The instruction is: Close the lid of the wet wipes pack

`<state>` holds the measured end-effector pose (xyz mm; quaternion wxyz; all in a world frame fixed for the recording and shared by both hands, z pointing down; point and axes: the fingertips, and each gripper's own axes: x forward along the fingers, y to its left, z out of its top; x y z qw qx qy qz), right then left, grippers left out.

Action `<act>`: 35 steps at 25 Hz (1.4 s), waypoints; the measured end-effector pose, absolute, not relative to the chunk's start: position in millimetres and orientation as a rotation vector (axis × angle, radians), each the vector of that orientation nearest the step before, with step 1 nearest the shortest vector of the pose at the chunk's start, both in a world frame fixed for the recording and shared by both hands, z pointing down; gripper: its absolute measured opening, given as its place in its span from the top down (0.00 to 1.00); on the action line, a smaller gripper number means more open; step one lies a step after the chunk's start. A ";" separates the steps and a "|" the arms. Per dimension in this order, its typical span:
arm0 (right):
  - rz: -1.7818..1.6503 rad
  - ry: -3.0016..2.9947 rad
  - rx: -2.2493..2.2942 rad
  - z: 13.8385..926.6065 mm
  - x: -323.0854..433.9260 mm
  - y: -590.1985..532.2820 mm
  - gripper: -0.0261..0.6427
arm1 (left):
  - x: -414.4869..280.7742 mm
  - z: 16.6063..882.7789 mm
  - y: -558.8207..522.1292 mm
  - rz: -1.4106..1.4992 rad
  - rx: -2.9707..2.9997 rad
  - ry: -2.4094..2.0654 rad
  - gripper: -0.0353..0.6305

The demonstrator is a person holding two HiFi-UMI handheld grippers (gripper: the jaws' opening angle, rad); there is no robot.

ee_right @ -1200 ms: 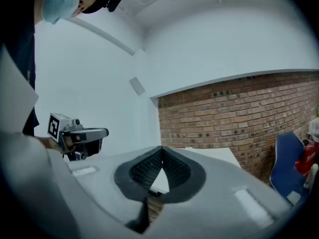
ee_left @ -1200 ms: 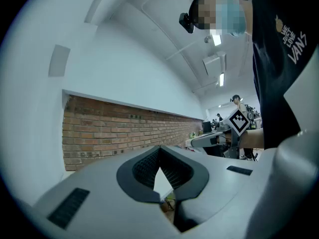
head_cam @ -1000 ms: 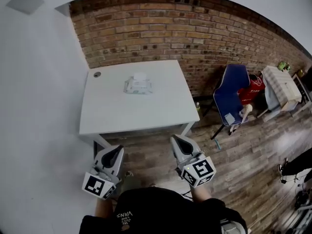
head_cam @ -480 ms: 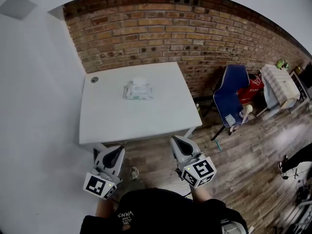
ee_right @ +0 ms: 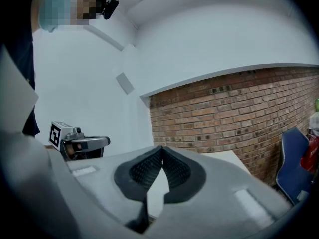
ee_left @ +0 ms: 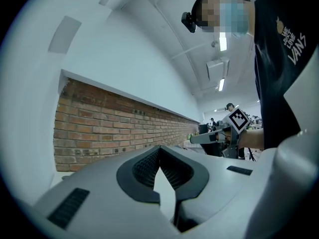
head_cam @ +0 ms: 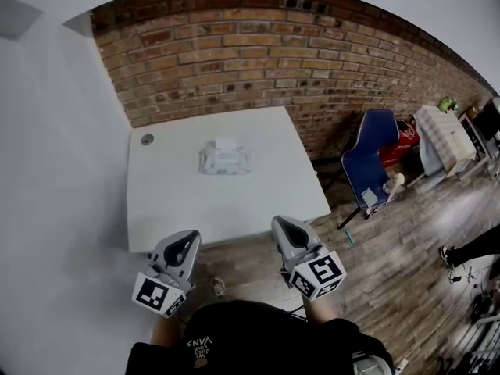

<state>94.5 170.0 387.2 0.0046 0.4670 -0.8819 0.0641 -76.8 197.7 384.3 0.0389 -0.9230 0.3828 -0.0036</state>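
left gripper [ee_left: 159,149]: jaws drawn together, ribbed pads meeting at the tips, nothing between them. right gripper [ee_right: 161,148]: same condition, tips in contact, empty. in the head view both are held low in front of the person, short of the near edge of the white table [head_cam: 234,209] and well apart from the work

the wet wipes pack [head_cam: 224,161] lies flat toward the far middle of the table, nearer the brick wall [head_cam: 258,45] than the person

likely faults from here:
- the pack is light and unrestrained; a one-sided push on the lid would probably slide it across the smooth top rather than latch it. steady it with the other gripper
- pressing off the hinge line may leave the lid resting but not snapped
- a long reach raises the chance of overshooting and crushing the soft pack

appearance: a pale, soft rectangular pack with a crinkled wrapper. a small white lid [head_cam: 226,143] appears to stand up at its far edge, judged open. finer detail is too small to tell
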 end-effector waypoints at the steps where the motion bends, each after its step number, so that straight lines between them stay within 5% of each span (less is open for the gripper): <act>1: 0.197 -2.761 1.470 385.8 90.7 163.8 0.96 | -80.5 384.3 191.0 -0.010 -2.834 1.166 0.95; 35: 0.221 -2.680 1.600 390.7 52.6 22.4 0.96 | -122.5 395.9 37.4 -0.030 -2.910 1.040 0.95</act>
